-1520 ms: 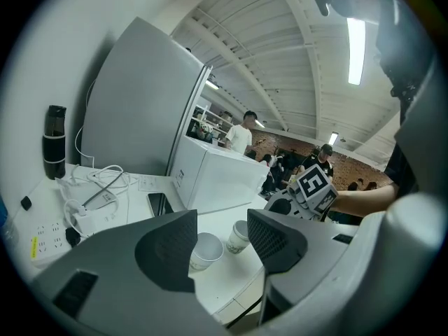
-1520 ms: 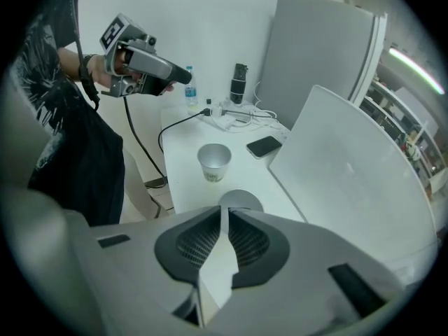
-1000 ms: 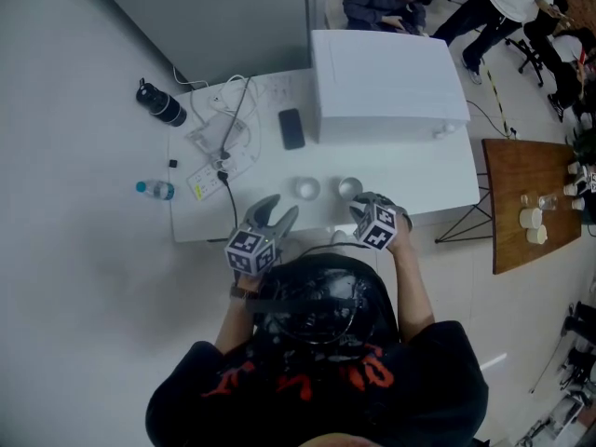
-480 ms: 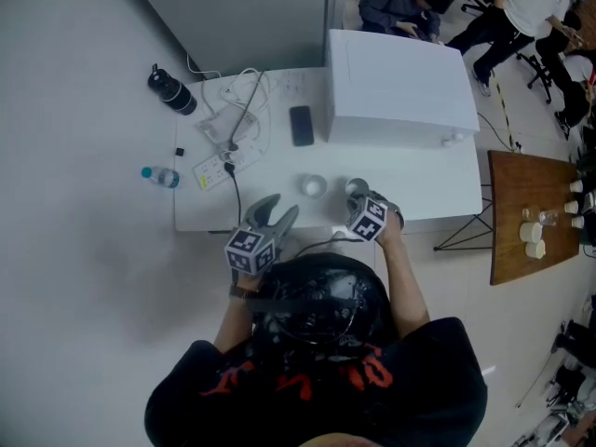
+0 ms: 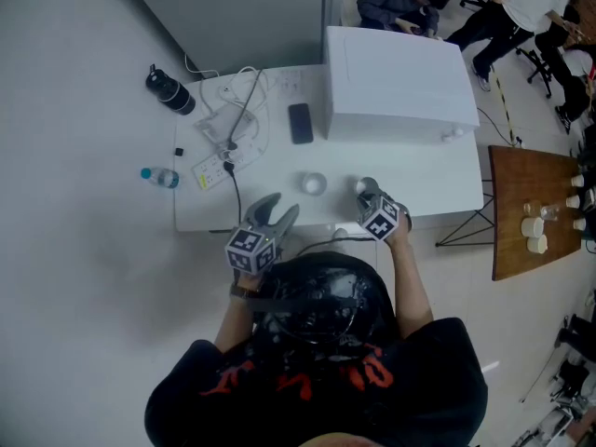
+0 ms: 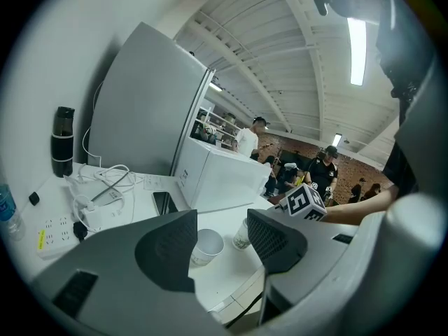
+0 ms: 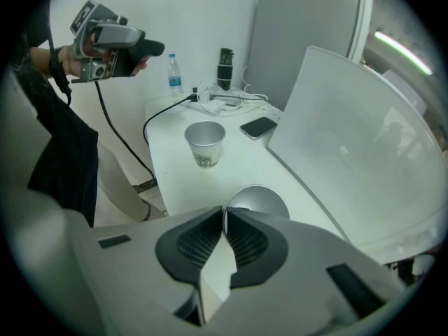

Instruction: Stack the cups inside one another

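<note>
Right gripper [image 7: 224, 214], jaws just closing, now pinches cup [image 7: 262, 200] rim, table [image 5: 428, 180] edge just behind; left gripper [image 6: 220, 240] open, unmoved.

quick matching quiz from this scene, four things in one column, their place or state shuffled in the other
Things:
1. left gripper
2. right gripper
3. phone
4. water bottle

Place or state:
A. lies dark beside the white box
B. jaws apart, holding nothing
C. stands at the table edge
D. pinching the rim of a cup

Pairs: 1-B, 2-D, 3-A, 4-C

The right gripper's jaws have just been closing, with the rim between them.
</note>
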Action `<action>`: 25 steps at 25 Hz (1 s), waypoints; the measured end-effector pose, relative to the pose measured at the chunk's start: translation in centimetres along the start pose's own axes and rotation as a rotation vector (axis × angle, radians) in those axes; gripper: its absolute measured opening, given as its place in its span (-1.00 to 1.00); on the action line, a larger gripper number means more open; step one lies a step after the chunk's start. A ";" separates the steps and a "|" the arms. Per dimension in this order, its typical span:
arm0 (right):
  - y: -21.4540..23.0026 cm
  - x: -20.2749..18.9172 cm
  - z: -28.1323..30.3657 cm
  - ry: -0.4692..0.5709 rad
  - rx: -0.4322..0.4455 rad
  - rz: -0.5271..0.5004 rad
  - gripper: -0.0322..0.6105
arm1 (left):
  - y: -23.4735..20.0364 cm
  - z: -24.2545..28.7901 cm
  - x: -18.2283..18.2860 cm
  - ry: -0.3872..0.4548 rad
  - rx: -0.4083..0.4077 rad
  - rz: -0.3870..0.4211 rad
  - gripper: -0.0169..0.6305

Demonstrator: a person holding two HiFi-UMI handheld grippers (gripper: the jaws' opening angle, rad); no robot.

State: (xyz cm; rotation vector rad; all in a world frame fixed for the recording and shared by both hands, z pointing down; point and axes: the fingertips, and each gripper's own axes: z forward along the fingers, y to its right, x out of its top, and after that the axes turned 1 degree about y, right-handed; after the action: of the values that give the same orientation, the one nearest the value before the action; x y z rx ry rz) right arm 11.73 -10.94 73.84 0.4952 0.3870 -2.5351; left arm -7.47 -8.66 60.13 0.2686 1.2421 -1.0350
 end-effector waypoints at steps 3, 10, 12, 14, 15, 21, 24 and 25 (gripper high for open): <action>0.9 -3.0 0.6 0.029 -0.012 0.100 -0.81 | 0.1 0.3 0.0 -0.006 -0.012 0.005 -0.24; 5.1 -3.3 -6.4 0.206 -0.144 0.161 -0.81 | 0.8 1.6 0.5 -0.014 -0.052 0.014 -0.24; 5.7 -1.3 -9.1 0.292 -0.138 0.164 -0.81 | 1.1 2.0 1.0 -0.009 -0.064 0.019 -0.24; 5.5 1.3 -11.8 0.370 -0.118 0.146 -0.81 | 1.4 2.4 1.4 -0.005 -0.078 0.026 -0.24; 5.1 2.8 -12.9 0.406 -0.100 0.130 -0.81 | 1.6 2.5 1.5 -0.005 -0.083 0.030 -0.24; 0.4 11.0 -14.0 0.440 0.069 -0.086 -0.81 | 1.5 2.4 2.0 0.011 -0.076 0.037 -0.24; -2.1 13.1 -11.4 0.342 0.100 -0.246 -0.81 | 1.0 1.9 1.8 0.017 -0.057 0.029 -0.24; -2.7 13.5 -10.2 0.306 0.106 -0.285 -0.81 | 0.8 1.7 1.7 0.021 -0.048 0.025 -0.24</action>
State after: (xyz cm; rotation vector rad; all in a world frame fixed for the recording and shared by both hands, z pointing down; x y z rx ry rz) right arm 2.25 -10.90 59.54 0.9339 0.4629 -2.7683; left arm -5.86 -10.20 59.03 0.2577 1.2781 -0.9815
